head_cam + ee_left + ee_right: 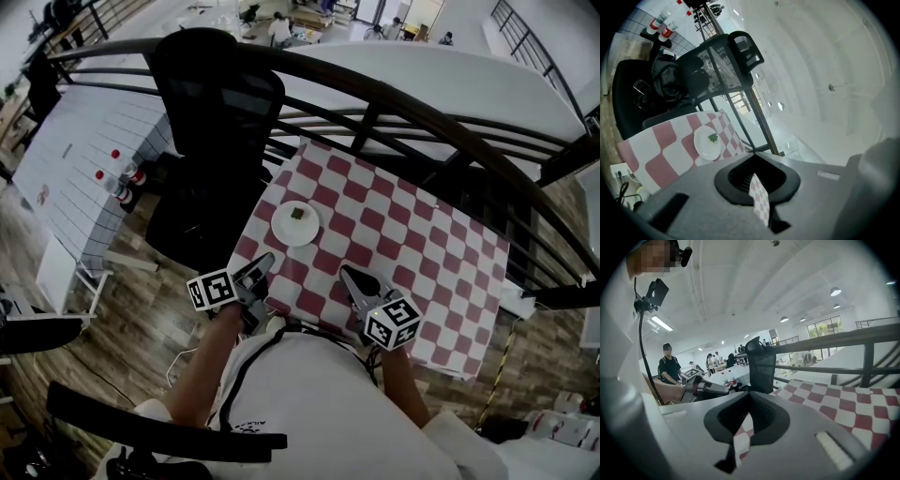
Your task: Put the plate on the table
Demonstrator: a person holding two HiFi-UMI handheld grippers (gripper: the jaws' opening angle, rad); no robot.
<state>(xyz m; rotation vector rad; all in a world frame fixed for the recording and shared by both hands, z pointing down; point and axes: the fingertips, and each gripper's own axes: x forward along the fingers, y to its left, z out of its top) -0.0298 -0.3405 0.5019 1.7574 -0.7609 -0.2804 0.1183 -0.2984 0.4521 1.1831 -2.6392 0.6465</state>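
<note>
Green speck (297, 213) on plate (285, 232): too small to identify; near edge of tablecloth (394, 234) hidden behind the person's torso (309, 398); tabletop beneath wholly covered

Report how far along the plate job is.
Done: the plate sits on the checked tablecloth, a green bit on it. In hand: the left gripper and right gripper each pinch the tablecloth's near edge. Left: apparently just releasing it.
</note>
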